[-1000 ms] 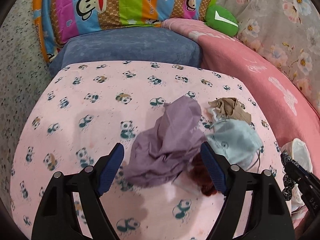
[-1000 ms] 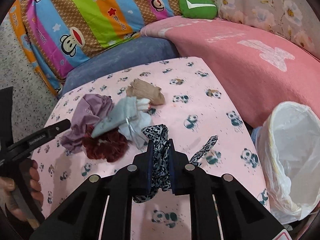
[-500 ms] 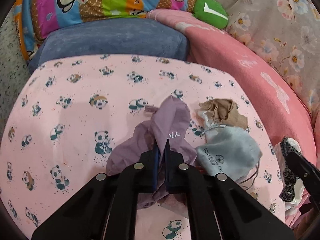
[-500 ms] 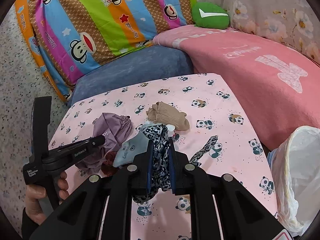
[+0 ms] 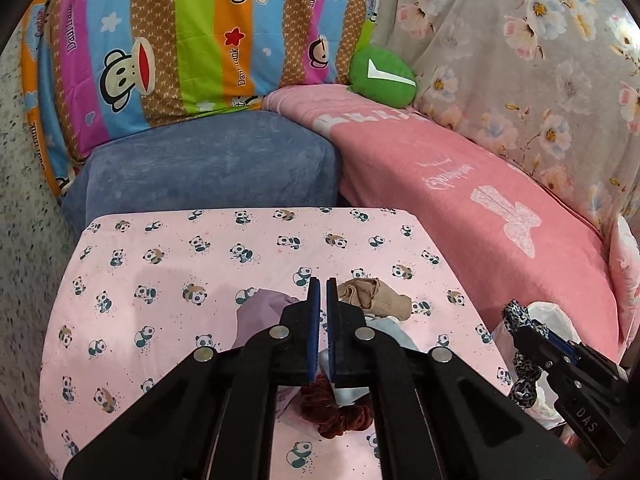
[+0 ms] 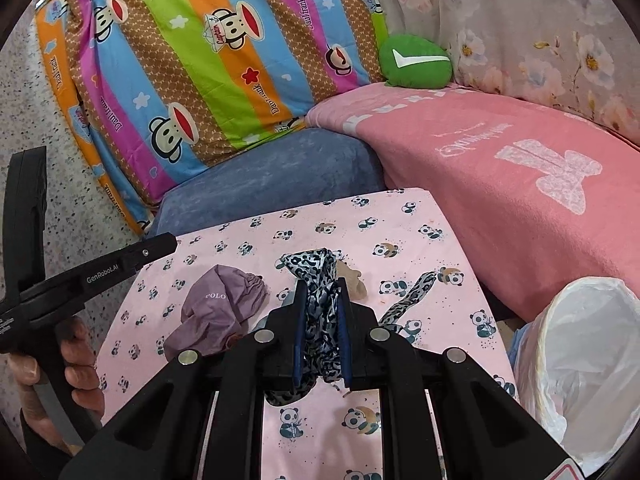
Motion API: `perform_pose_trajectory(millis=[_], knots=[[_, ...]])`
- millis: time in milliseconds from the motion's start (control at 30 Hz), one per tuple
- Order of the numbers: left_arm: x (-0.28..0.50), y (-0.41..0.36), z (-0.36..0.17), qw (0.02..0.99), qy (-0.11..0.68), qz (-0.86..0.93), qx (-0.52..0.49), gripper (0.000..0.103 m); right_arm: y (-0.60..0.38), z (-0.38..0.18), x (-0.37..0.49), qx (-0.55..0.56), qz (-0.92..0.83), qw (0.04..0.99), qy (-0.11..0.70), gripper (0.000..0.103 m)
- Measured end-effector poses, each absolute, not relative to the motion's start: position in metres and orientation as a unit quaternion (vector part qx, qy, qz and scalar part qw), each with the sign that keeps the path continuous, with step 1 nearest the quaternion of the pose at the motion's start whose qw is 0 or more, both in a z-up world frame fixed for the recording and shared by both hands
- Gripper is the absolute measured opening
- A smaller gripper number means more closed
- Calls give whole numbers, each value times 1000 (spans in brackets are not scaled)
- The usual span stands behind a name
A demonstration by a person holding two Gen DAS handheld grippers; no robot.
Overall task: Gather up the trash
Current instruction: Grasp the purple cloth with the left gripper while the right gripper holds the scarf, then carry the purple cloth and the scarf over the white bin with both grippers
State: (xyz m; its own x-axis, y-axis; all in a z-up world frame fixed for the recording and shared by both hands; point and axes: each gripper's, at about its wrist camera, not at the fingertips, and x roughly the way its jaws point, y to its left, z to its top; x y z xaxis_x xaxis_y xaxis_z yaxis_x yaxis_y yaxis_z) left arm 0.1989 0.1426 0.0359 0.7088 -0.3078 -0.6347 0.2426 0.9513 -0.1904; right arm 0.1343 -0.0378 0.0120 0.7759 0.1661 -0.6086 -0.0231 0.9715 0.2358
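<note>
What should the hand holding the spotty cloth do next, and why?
Probably swing the right hand-held gripper across to the white bag on its right and let go over the opening. Its jaws are shut on the leopard-print cloth, and the bag stands open beside the panda-print table.

R hand-held gripper [image 6: 320,330] clamps leopard-print cloth [image 6: 316,280] – over panda sheet [image 6: 400,220], white bag [image 6: 576,344] at right

Leopard-print scarf [image 6: 320,312], purple cloth [image 6: 218,312], dark red scrunchie [image 5: 334,410], pink panda-print table cover [image 5: 168,280].
</note>
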Motion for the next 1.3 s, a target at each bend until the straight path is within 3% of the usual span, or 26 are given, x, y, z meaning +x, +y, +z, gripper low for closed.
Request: perform_pose_trajectory(millis=[167,233,300,433,567,600,733,800,867,1300], knots=[[201,150,20,919,372,-122,-53,7,-49,14,124,113,49,935,333,14],[204,155,4,914,387,-113,-46,28,-52,12,123,116,50,934,334,14],[202,158,-6,917,384,-104,-38,71,-54,9,123,119,51,933,337,14],[208,154,-28,914,393,-99,-6,80,-50,0,128,118,56,929,347,14],[225,155,-58,897,430,-100,-10,79,-45,-9,136,117,58,926,355,14],[229,156,-65,893,438,-99,-14,74,-44,-11,138,116,58,925,357,14],[236,161,-82,877,467,-108,-37,39,-39,-20,145,114,56,922,367,14],[236,163,-82,874,471,-114,-42,15,-36,-23,149,113,56,920,371,14],[231,165,-76,876,466,-118,-47,7,-33,-25,151,112,58,919,373,14],[180,143,34,917,362,-155,-57,3,-35,13,134,117,67,936,326,14]])
